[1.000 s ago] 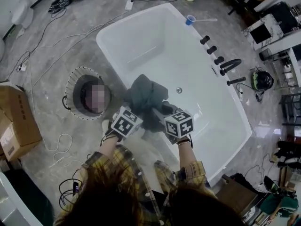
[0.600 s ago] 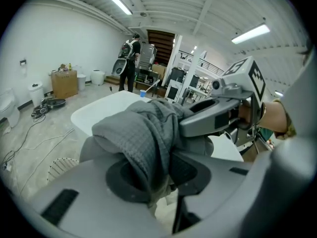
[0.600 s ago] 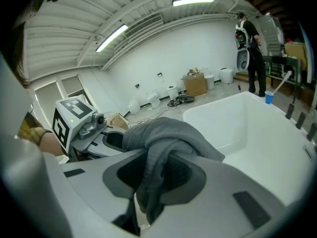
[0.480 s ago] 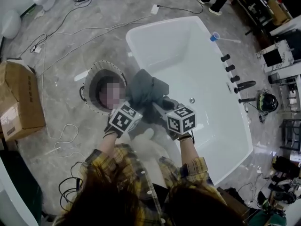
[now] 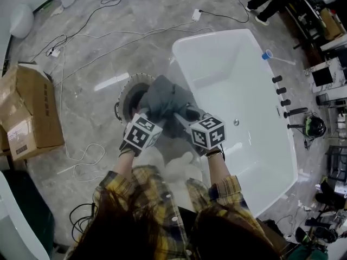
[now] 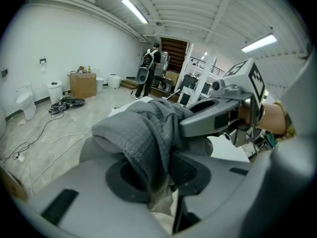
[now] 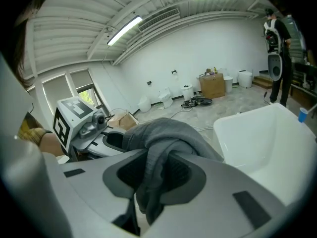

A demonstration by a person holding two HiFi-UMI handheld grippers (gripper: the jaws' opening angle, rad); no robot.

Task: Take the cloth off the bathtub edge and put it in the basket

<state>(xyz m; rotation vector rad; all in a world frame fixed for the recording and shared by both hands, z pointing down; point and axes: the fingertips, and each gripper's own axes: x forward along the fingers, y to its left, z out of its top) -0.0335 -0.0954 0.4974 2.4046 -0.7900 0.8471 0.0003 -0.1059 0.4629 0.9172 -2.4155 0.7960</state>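
Cloth (image 5: 164, 98) pinched between left gripper (image 6: 154, 158) jaws, right gripper (image 7: 156, 176) jaws, above basket (image 5: 120, 105)

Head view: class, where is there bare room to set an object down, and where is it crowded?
Bare floor lies between the cardboard box and the basket, a white cable below it. The inside of the bathtub is bare too. Crowded: the floor right of the tub, full of equipment, and the basket's mouth, partly hidden by the held cloth.

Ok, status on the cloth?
Left gripper, right gripper shut on cloth. Cloth off tub, above basket rim, not in yet. Nothing blocking.
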